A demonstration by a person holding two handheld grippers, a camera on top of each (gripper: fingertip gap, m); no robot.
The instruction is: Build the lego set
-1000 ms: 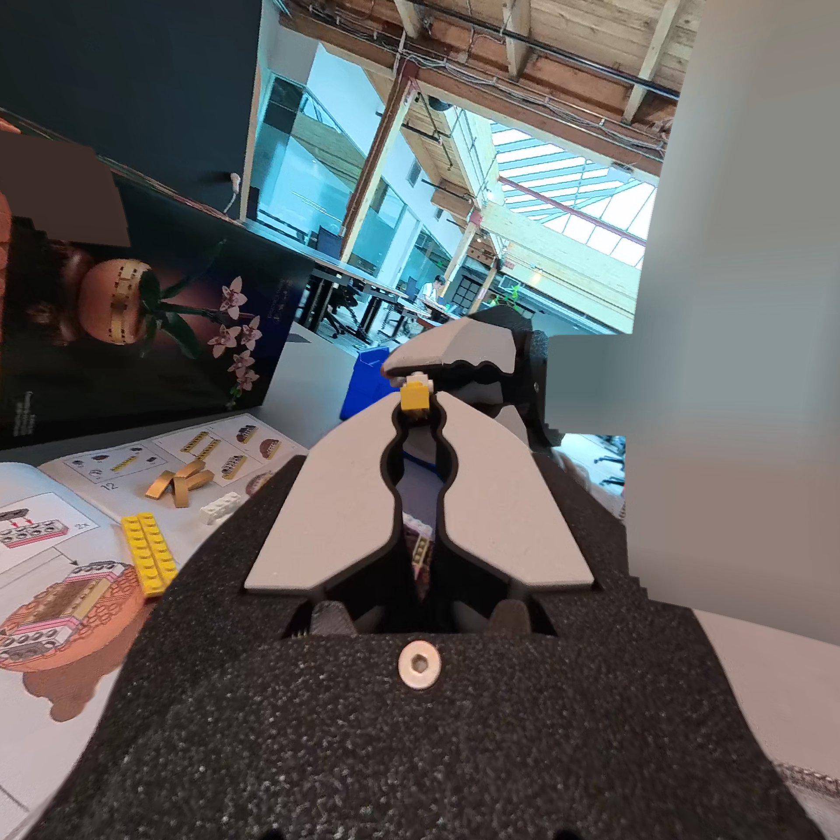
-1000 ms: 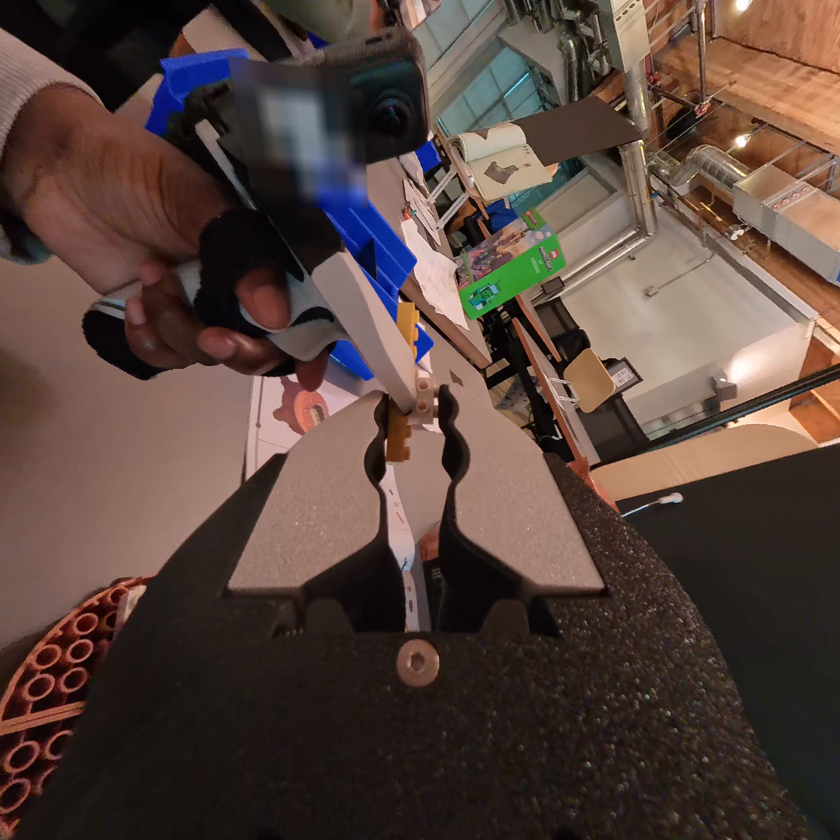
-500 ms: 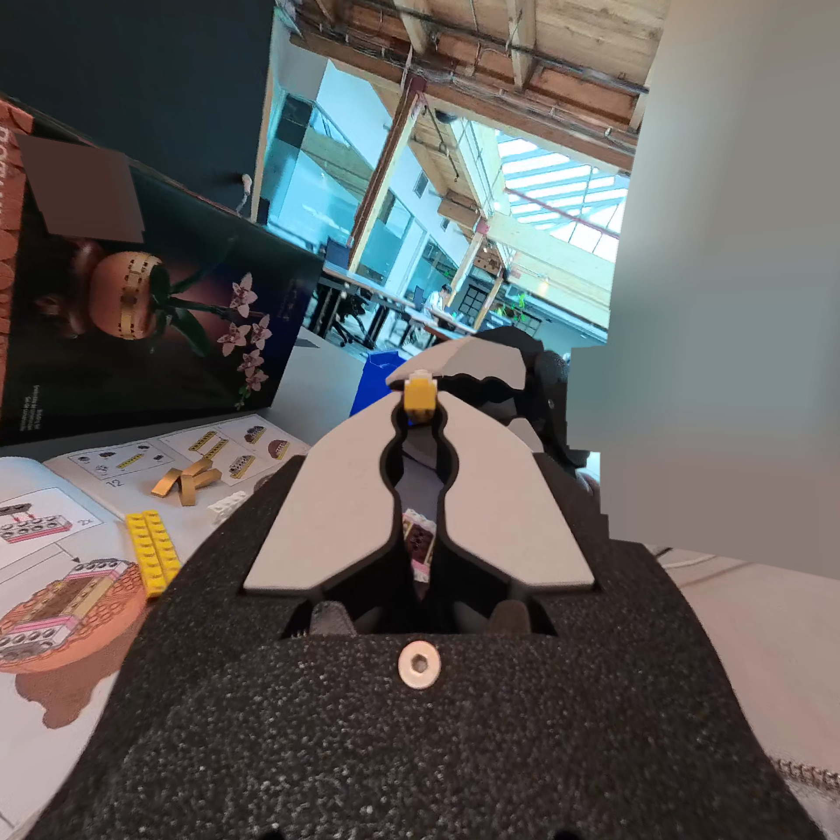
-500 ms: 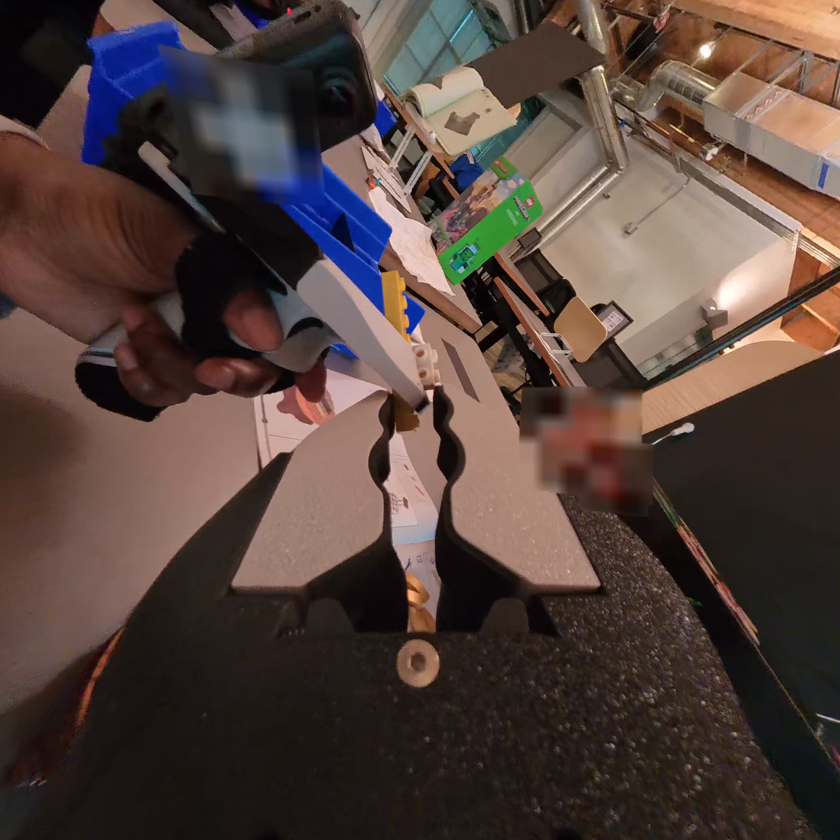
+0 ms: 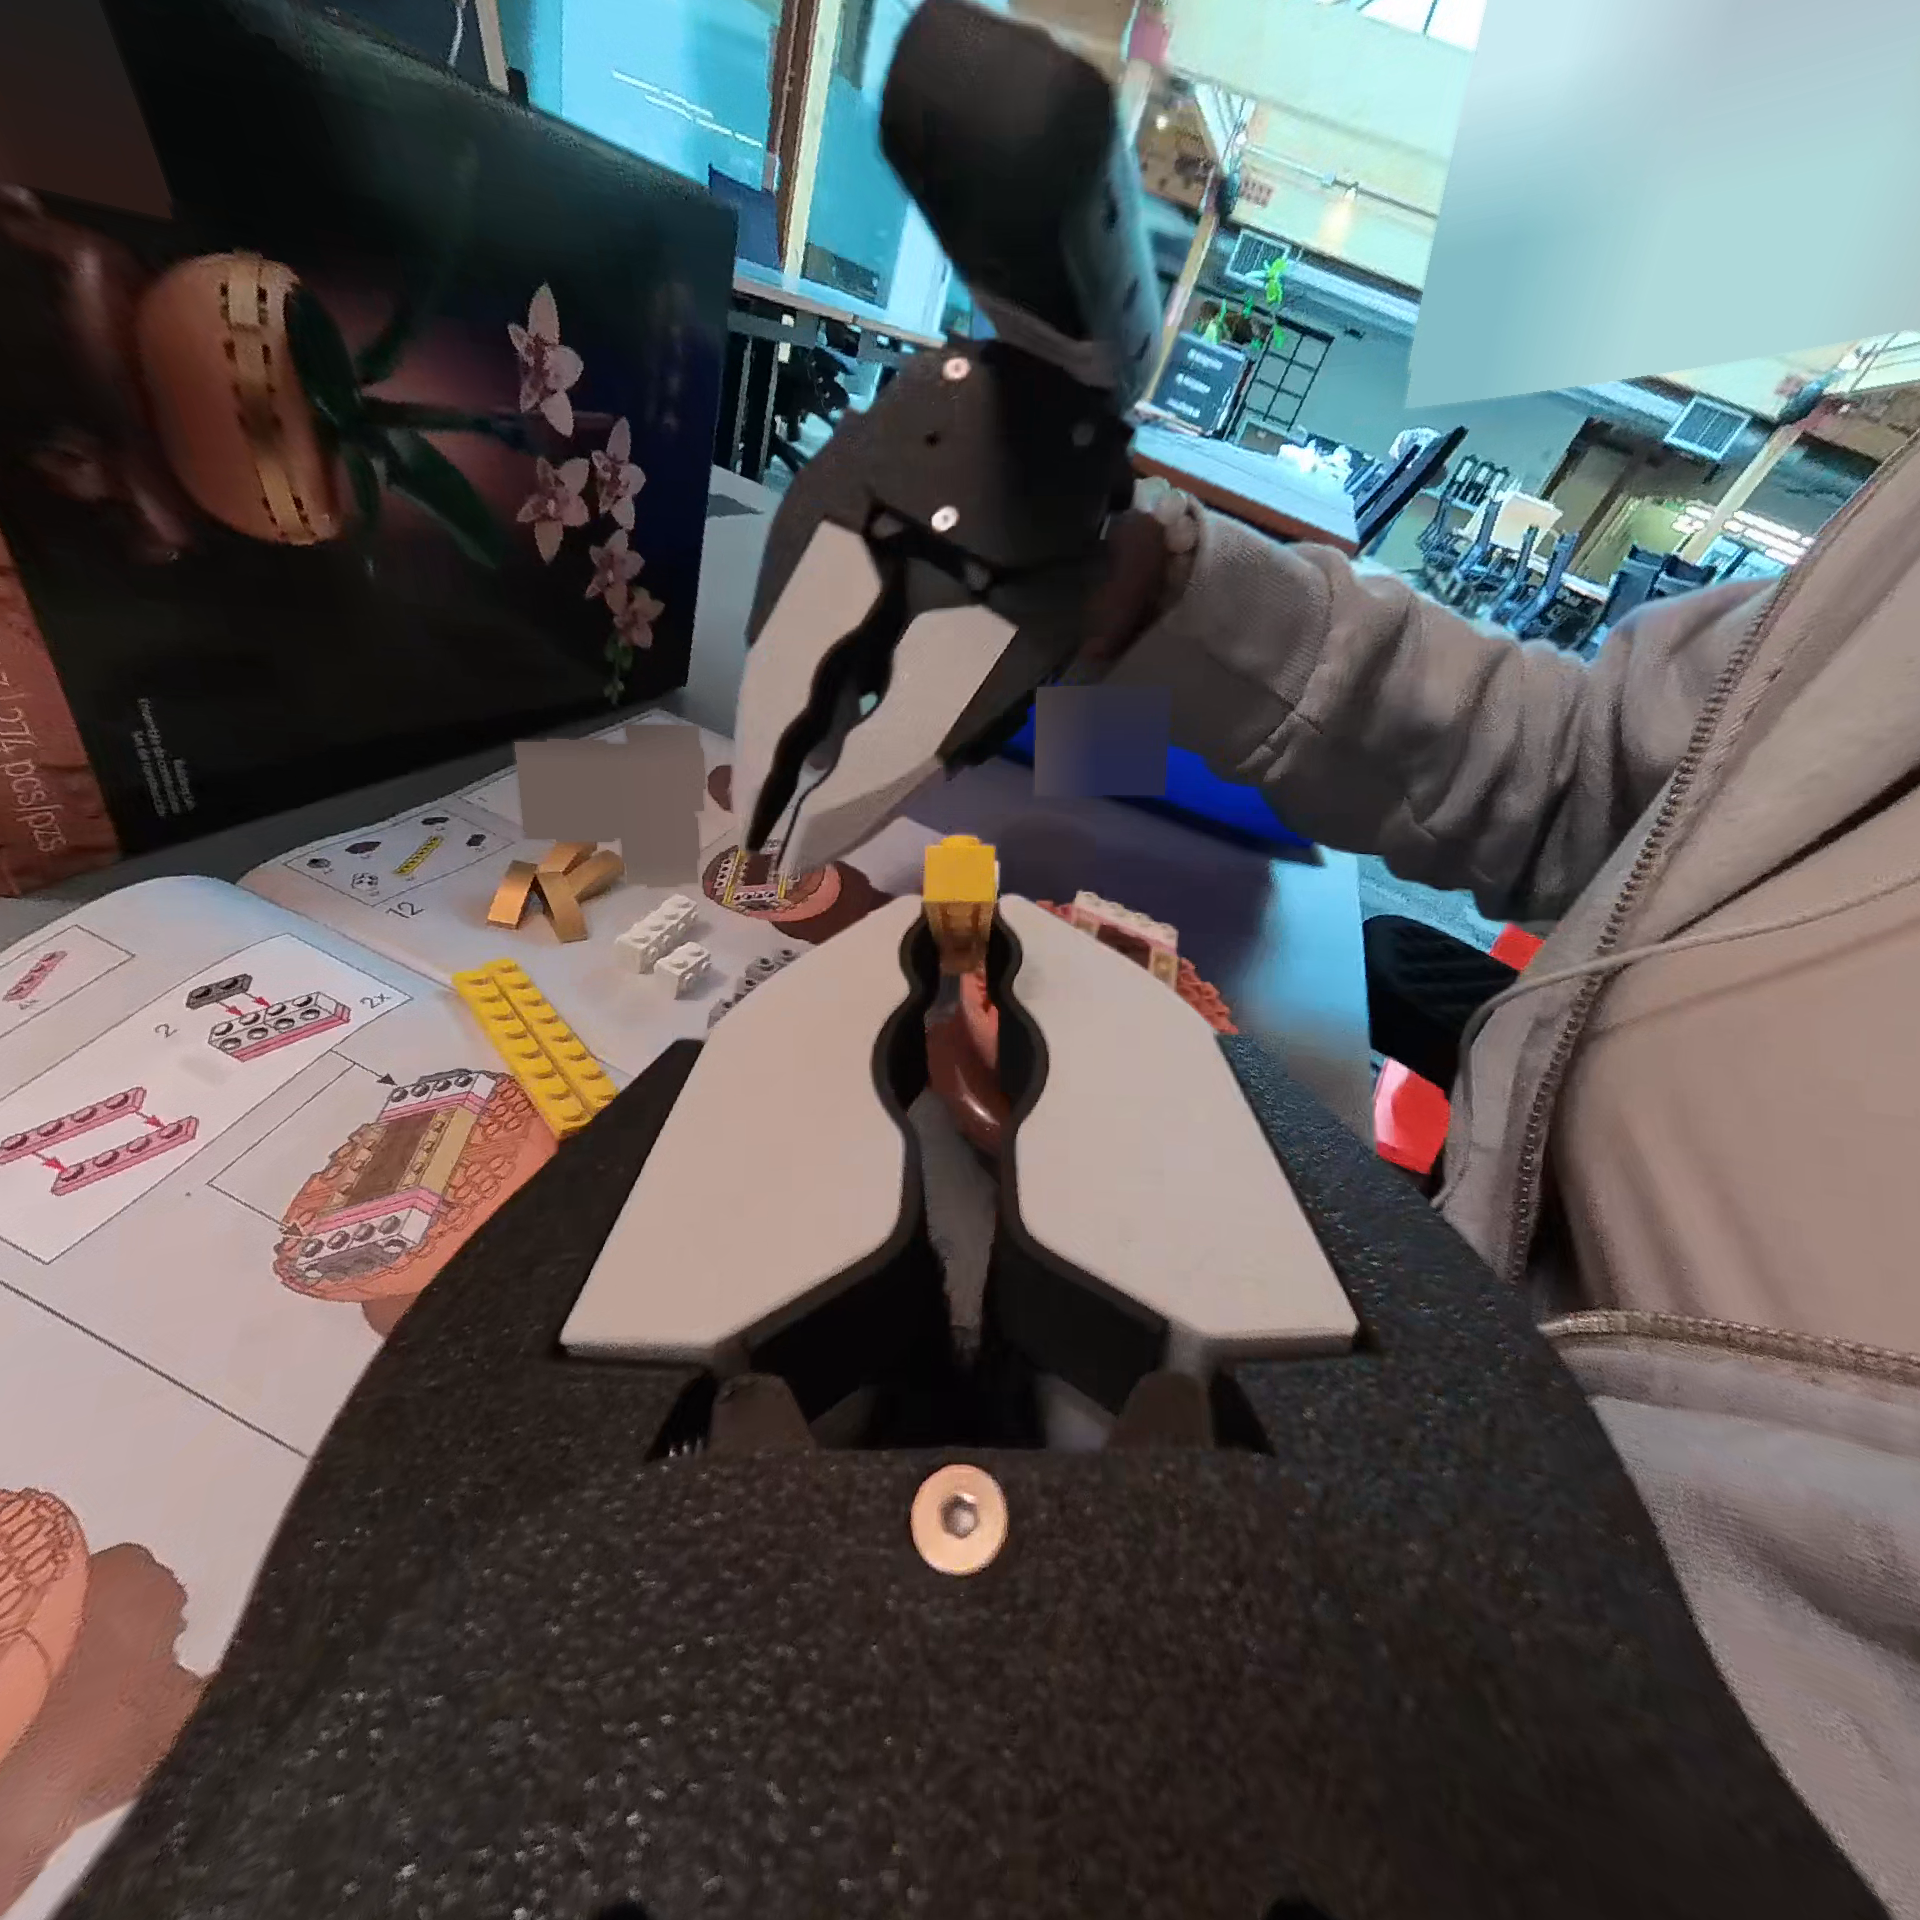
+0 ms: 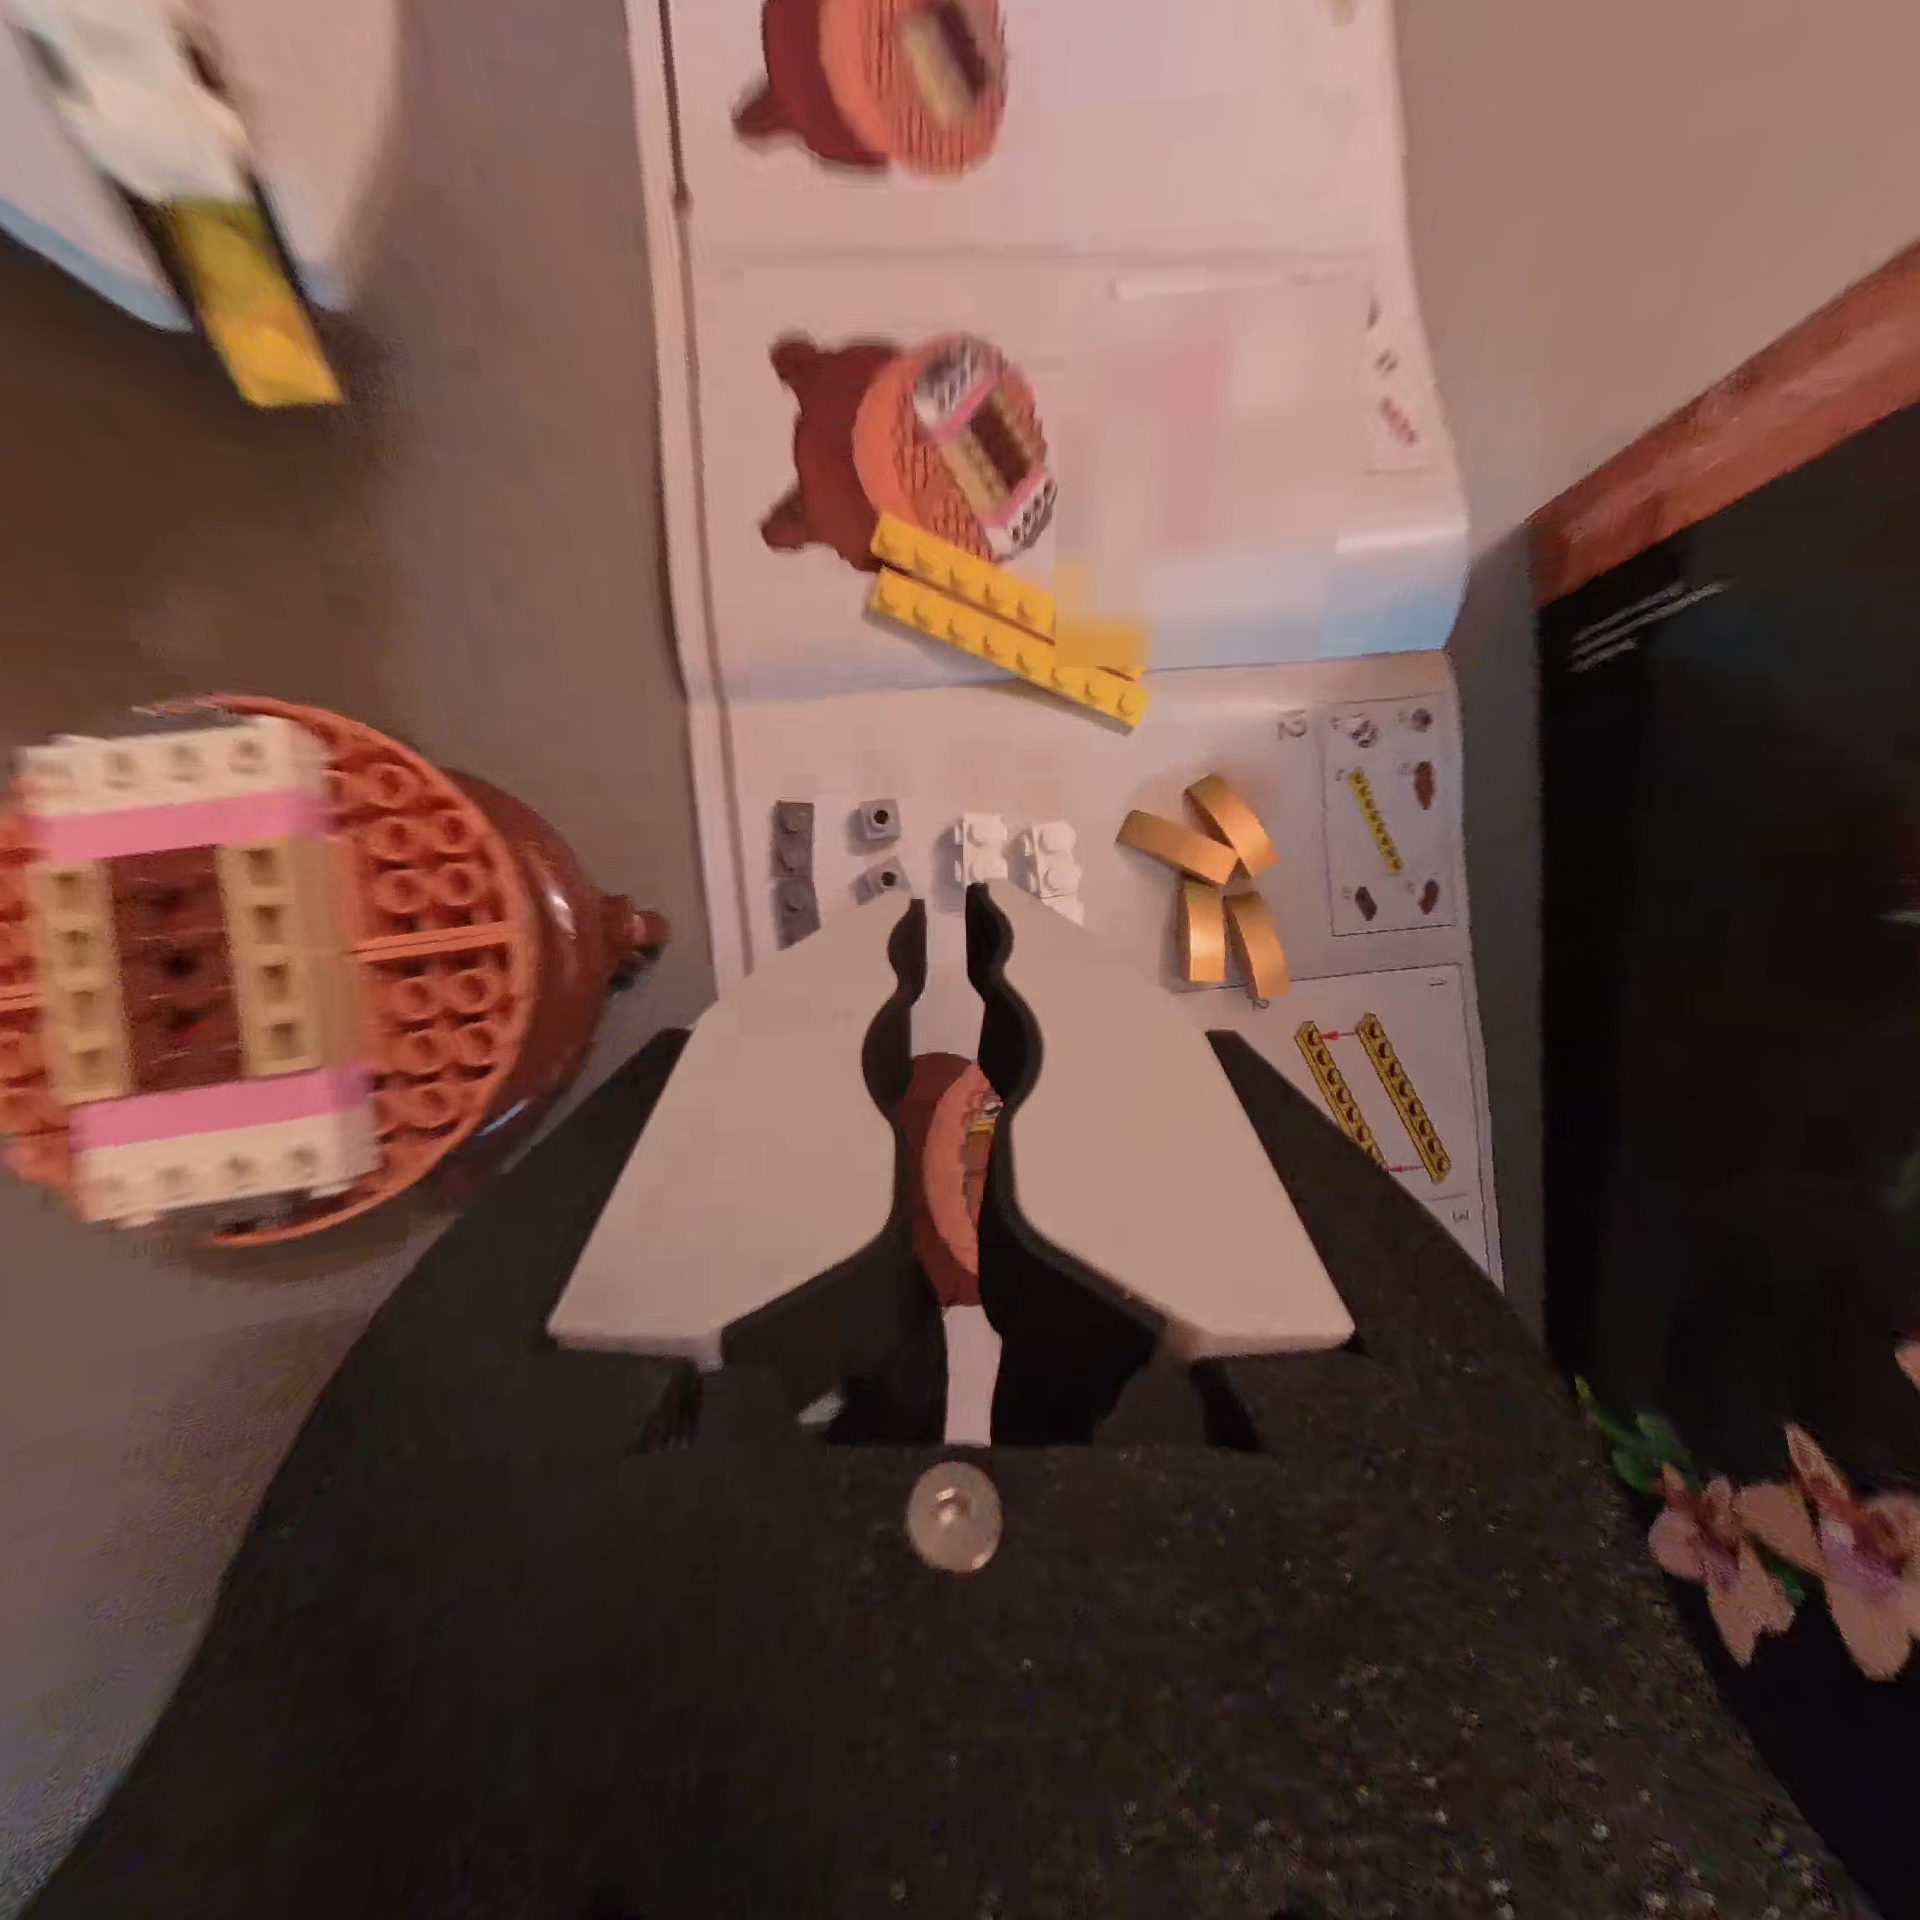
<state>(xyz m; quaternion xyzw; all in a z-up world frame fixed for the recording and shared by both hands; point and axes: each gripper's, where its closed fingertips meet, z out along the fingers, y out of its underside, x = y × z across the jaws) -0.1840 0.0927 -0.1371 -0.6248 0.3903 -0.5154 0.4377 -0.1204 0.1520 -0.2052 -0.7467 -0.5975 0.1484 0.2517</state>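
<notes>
1. An open instruction booklet (image 6: 1039,260) lay on the grey table (image 6: 499,499), loose bricks on it.
2. The right gripper (image 6: 940,909) had left the handoff and dropped, slightly parted and empty, toward the white bricks (image 6: 1018,847).
3. The left gripper (image 5: 961,914) still pinched the yellow brick (image 5: 958,871), so assembly awaited another piece.

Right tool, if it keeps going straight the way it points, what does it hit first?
Probably the white bricks on the instruction booklet: the right tool, slightly open and empty, points at them. The view is blurred, so depth is uncertain.

right gripper (image 6: 940,909) slightly parted above white bricks (image 6: 1013,850).
</notes>
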